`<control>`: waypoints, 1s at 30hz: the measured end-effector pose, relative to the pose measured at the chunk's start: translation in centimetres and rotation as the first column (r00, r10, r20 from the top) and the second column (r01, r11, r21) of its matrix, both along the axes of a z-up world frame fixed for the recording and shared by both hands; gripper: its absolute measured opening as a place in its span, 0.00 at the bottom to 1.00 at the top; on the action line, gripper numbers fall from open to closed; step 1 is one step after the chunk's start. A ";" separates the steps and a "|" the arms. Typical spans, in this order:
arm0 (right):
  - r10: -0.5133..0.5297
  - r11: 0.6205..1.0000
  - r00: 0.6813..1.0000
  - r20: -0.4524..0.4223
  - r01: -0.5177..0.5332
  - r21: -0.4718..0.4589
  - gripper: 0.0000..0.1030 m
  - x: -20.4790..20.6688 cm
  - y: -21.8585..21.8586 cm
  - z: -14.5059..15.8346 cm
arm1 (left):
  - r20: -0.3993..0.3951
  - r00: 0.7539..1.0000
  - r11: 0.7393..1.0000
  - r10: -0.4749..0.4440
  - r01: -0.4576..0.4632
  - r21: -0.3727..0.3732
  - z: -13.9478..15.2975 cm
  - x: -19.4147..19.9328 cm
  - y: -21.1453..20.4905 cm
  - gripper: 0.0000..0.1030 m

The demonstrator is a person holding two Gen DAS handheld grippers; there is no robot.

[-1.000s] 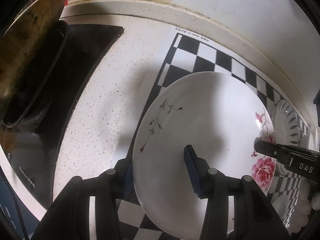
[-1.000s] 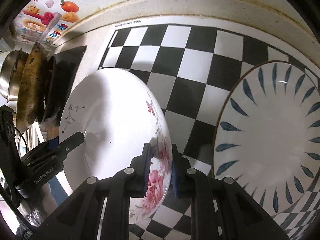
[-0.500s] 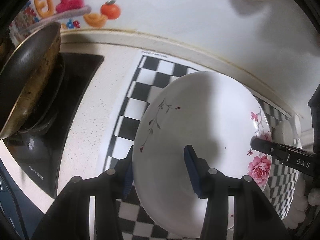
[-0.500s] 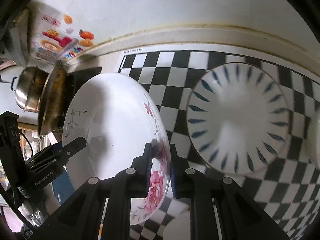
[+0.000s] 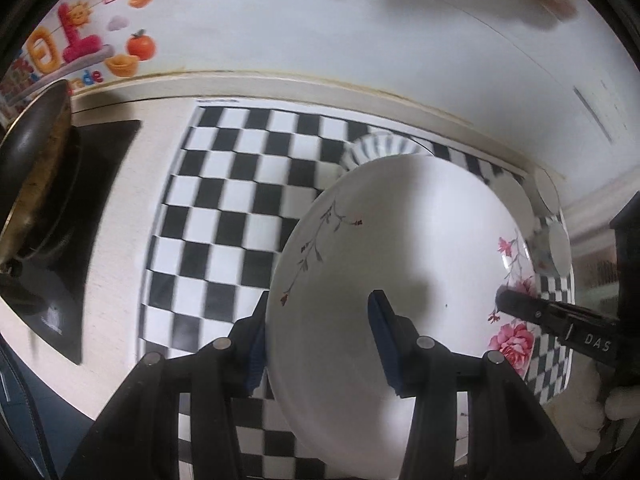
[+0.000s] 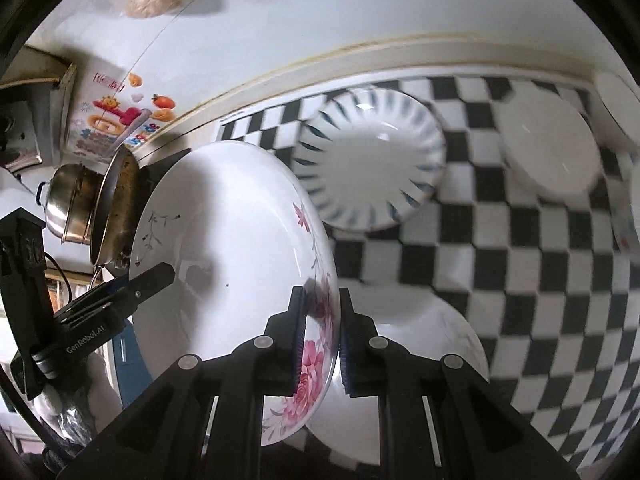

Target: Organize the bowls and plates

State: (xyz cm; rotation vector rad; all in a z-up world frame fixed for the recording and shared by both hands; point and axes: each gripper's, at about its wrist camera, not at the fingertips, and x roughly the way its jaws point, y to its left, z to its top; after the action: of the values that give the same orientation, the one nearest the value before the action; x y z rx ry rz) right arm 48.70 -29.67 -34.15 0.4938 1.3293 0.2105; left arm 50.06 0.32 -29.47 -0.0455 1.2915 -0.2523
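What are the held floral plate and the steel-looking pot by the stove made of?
Floral plate: looks like glazed ceramic or porcelain, given its glossy white surface, soft reflections and printed pink roses; melamine can't be ruled out. Pot: likely stainless steel, brushed silver with bright highlights and a dark side handle.

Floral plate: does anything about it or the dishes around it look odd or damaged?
Nothing damaged. The floral plate is tilted steeply, held at opposite rim edges by the left claw and right claw, above the checkered mat. No chips or spills show.
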 end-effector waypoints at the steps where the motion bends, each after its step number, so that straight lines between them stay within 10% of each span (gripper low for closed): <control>1: -0.016 1.000 1.000 -0.007 0.016 0.004 0.16 -0.9 -0.8 -0.3 | -0.003 1.000 1.000 -0.012 0.012 0.002 -0.2 -0.3 -0.6 0.43; 30: -0.085 0.996 0.982 -0.170 0.081 -0.034 0.15 -9.4 -7.0 -10.4 | -0.243 0.958 0.979 -0.150 0.179 0.099 -11.2 -4.7 -9.0 0.43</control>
State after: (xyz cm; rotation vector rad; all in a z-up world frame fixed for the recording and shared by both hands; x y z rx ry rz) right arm 39.32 -36.67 -44.52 0.5531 1.4744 0.0821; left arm 45.34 -8.63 -40.65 0.1402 1.5460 -0.3183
